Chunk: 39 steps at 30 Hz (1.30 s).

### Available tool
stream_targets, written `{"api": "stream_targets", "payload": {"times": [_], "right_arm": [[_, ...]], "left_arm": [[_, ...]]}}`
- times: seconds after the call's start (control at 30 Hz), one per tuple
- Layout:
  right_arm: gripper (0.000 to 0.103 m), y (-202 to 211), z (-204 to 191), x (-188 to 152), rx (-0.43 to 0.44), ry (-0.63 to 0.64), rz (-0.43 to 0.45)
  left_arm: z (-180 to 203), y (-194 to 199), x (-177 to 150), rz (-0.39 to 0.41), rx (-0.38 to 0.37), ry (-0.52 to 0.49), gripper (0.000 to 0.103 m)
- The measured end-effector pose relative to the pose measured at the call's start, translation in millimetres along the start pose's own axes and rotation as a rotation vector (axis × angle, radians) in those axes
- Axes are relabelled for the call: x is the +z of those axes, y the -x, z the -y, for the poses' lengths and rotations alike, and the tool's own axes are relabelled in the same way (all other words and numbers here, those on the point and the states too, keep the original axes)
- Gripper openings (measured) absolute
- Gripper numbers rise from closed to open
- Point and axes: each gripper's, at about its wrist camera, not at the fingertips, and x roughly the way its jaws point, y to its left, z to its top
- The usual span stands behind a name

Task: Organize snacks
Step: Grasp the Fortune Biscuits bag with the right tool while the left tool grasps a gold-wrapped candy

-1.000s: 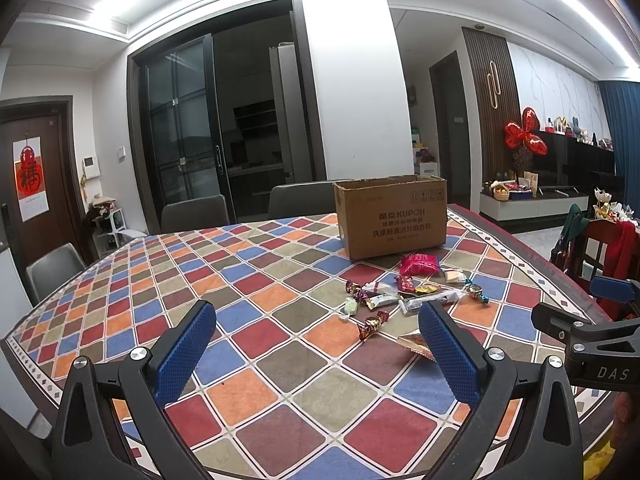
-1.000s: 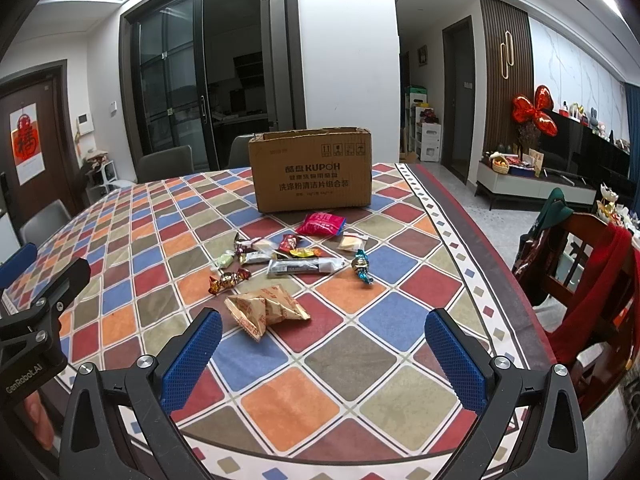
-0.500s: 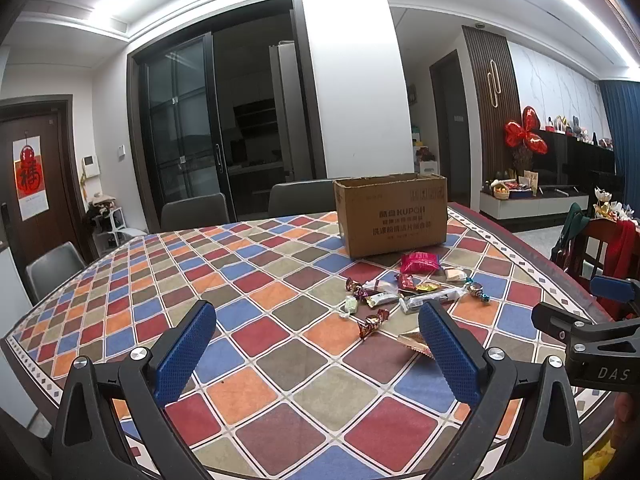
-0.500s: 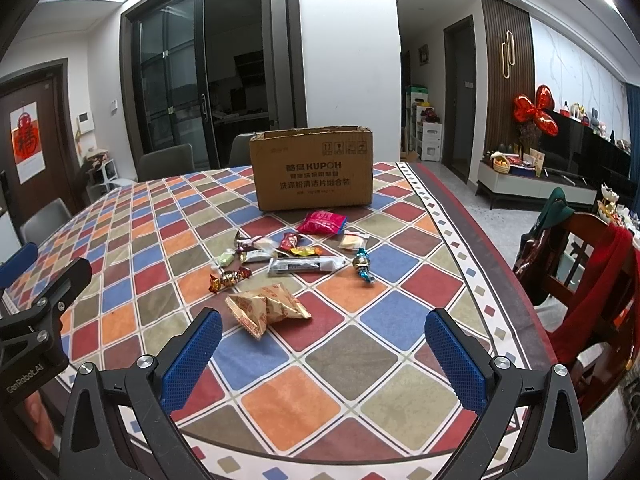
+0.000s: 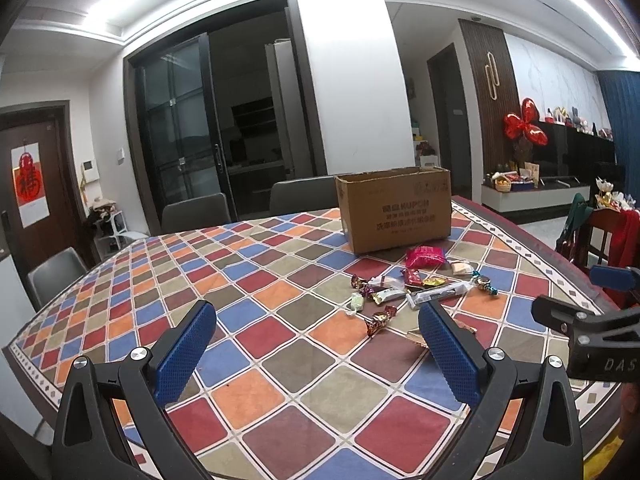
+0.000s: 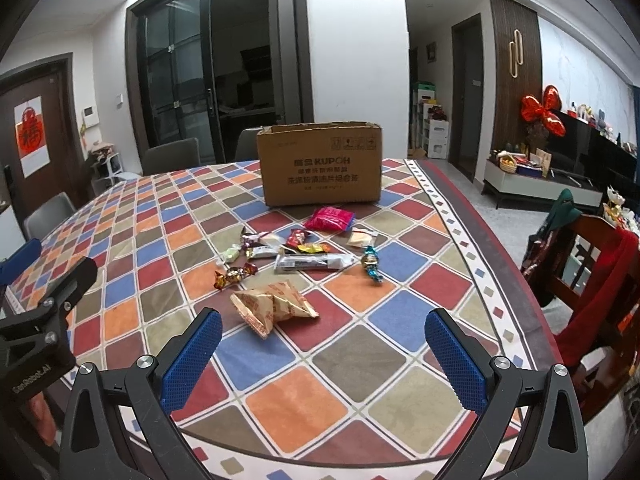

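Hovering as a second ago, nothing moved: left gripper and right gripper both spread, empty; snacks loose on table before box. Sorting not begun.

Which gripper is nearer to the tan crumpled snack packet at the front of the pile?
Right. The right gripper sits open just short of the tan snack packet. The left gripper, also open, is off to its left, one finger hiding most of the packet.
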Motion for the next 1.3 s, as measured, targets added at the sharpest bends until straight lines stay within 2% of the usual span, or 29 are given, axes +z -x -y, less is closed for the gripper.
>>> {"api": "stream_targets", "payload": {"times": [0.13,0.4,0.7,0.87,1.03,1.2,1.3], "right_arm": [[0.102,-11,0,9,0.023,-0.024,-0.007],[0.102,-39,-11,15,0.074,-0.051,-0.066],[0.091,-85,-14,12,0.127,-0.092,-0.166],[0.082,-114,-15,6,0.149,-0.109,-0.249],[0.081,-128,-14,3,0.156,-0.112,-0.288],[0.081,-141,-12,3,0.163,-0.120,-0.314],[0.077,-149,-12,3,0.167,-0.114,-0.333]], "left_arm": [[-4,-16,4,-0.020,-0.030,-0.031,0.103],[-7,-55,2,-0.071,-0.116,-0.088,0.091],[1,-100,2,-0.106,-0.209,-0.172,0.074],[9,-130,-1,-0.165,-0.280,-0.197,0.063],[19,-157,-7,-0.235,-0.350,-0.209,0.060],[25,-175,-14,-0.287,-0.382,-0.204,0.059],[28,-186,-16,-0.320,-0.408,-0.192,0.056]]}}
